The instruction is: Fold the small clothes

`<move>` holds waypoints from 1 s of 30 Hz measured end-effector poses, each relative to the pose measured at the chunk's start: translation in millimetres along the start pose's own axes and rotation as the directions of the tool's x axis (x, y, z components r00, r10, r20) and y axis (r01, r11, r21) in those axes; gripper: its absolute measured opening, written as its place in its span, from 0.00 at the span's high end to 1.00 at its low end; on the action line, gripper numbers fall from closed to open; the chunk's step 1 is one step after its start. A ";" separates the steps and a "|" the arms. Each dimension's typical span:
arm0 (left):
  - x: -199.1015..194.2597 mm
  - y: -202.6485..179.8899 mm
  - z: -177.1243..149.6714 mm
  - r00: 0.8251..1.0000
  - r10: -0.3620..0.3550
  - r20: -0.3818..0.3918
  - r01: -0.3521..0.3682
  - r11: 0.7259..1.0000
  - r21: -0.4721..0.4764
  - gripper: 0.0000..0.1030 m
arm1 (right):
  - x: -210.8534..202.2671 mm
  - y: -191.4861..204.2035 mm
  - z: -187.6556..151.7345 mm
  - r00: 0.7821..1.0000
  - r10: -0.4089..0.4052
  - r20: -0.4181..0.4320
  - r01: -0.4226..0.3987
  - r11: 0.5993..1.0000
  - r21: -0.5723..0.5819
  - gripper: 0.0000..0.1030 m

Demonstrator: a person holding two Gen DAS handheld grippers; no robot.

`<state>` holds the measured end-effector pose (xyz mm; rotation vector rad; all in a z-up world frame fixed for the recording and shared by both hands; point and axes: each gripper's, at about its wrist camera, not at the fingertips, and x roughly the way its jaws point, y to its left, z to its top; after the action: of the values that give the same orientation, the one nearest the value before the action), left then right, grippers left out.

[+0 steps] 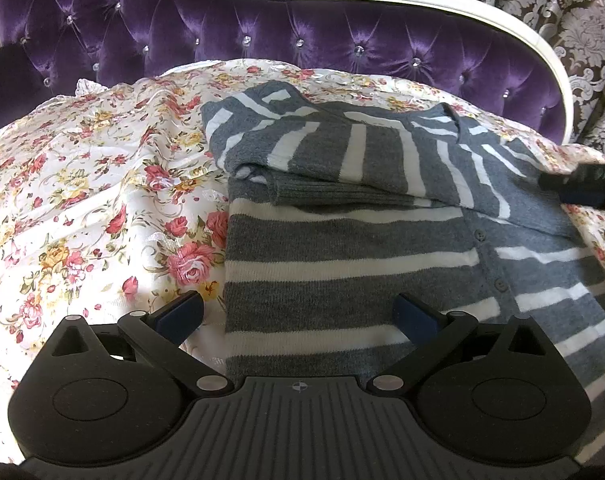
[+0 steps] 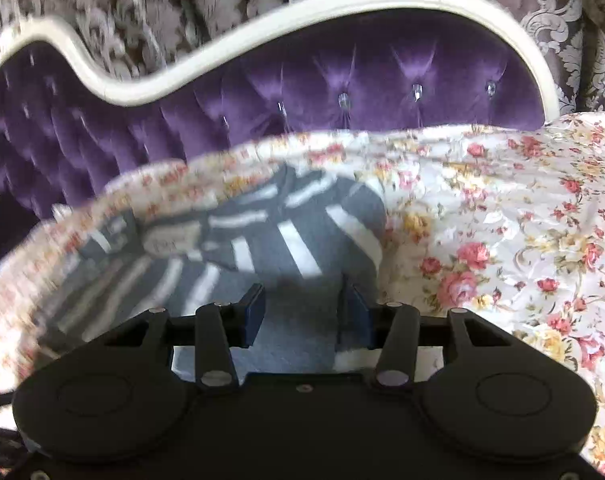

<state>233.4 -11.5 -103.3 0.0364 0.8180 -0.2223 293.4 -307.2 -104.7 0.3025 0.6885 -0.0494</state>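
Note:
A grey and white striped knit cardigan [image 1: 342, 248] lies on the floral bedspread [image 1: 82, 184], its sleeves folded across the upper part. My left gripper [image 1: 300, 316] is open just above the cardigan's near left edge, holding nothing. My right gripper shows at the right edge of the left wrist view [image 1: 582, 186]. In the blurred right wrist view my right gripper [image 2: 302, 308] is partly open over the cardigan's [image 2: 262, 240] right side, with grey knit between the fingers; no pinch is visible.
A purple tufted headboard [image 1: 262, 32] with a white frame [image 1: 382, 0] stands behind the bed. Patterned curtains [image 1: 562, 20] hang beyond it. The bedspread extends to the left of the cardigan and, in the right wrist view [image 2: 502, 240], to its right.

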 end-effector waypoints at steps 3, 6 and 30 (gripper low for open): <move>-0.1 -1.4 -2.3 1.000 0.007 0.015 -0.007 1.000 0.007 0.00 | 8.9 -1.4 -10.3 1.000 -0.026 -0.011 0.026 0.999 -0.021 0.47; -0.6 -3.4 -6.3 0.999 0.020 0.042 -0.020 1.000 0.011 0.00 | 9.3 5.5 -15.1 0.999 -0.041 0.004 0.041 0.996 -0.083 0.43; -2.6 -7.8 -8.0 0.998 0.044 0.037 -0.042 0.999 -0.031 0.00 | 19.5 23.8 -30.9 1.000 -0.009 0.016 0.013 0.975 -0.222 0.01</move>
<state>224.3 -17.6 -106.5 0.0217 0.7820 -0.1697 292.8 -274.4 -133.5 0.0838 0.6739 0.0149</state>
